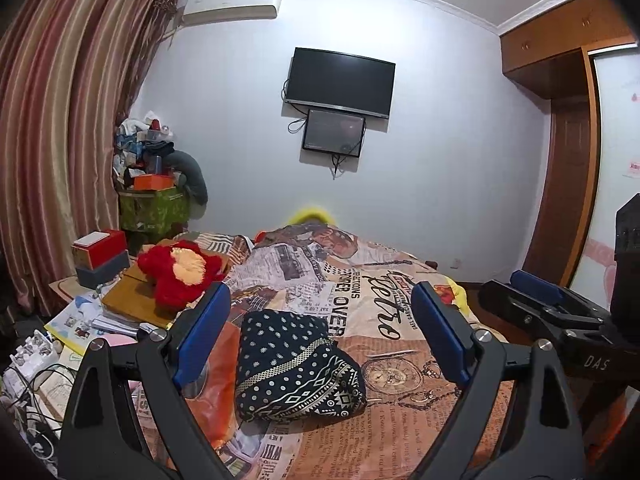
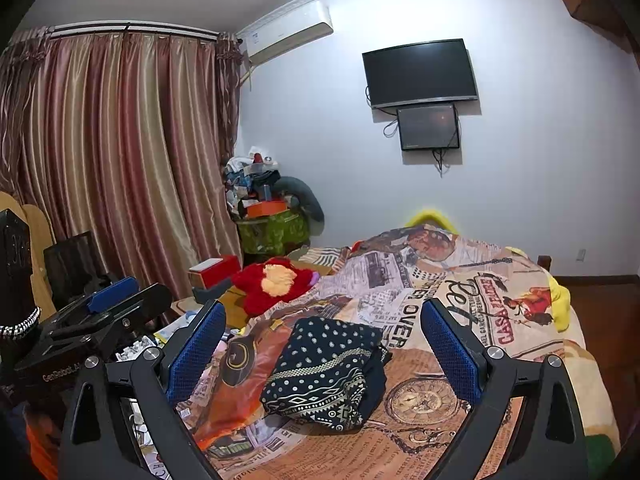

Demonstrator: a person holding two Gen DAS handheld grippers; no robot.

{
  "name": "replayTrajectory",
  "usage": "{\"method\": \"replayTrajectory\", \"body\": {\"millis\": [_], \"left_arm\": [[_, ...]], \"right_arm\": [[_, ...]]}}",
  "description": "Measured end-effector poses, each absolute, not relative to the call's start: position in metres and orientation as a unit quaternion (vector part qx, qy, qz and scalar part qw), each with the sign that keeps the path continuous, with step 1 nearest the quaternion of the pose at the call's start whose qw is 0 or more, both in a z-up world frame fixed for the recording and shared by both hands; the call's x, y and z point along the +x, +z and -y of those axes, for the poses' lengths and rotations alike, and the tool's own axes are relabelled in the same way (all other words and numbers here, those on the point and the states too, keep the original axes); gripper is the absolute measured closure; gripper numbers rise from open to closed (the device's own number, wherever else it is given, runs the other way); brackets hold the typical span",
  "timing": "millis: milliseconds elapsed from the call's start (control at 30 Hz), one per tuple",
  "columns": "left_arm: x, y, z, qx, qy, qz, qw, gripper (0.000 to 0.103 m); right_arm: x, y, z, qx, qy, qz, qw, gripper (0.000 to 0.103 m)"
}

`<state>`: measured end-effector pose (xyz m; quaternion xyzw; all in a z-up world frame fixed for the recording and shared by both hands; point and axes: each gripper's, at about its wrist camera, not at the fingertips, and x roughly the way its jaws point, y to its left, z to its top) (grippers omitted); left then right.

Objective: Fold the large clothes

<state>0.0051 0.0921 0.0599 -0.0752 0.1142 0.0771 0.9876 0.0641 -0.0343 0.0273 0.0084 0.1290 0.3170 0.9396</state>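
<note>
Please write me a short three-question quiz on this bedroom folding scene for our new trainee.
1. True or false: the dark patterned garment lies as a folded bundle on the printed bedspread.
2. Which sits nearest the red plush toy? A) the wall television B) the red box C) the air conditioner
3. Fill in: both the left tongs and the right tongs stand ____, with nothing between their blue pads.

Key: 1 true; 2 B; 3 open.
</note>
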Motion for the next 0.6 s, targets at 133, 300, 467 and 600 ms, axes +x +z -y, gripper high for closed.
{"method": "replayTrajectory", "body": {"millis": [133,300,467,600], "left_arm": [[0.0049,0.0598,-0.0906,-0.075,0.078,-0.113,0.988,0.011],[0.0048,0.0601,-0.0893,-0.064,0.074,-0.113,0.989,0.011],[0.0053,0.0599,-0.0924,-0.062,0.074,-0.113,0.989,0.011],[0.0059,0.0590,-0.0926,-0.059,0.071,-0.116,0.989,0.011]], "right_arm": [[0.0642,0.0269,0.0343,0.007,0.317,-0.129,0.940,0.005],[0.0645,0.0275,0.0343,0.007,0.317,-0.130,0.939,0.005],[0.0633,0.0254,0.0320,0.007,0.316,-0.131,0.940,0.005],[0.0635,0.0249,0.0321,0.007,0.316,-0.132,0.940,0.005]]}}
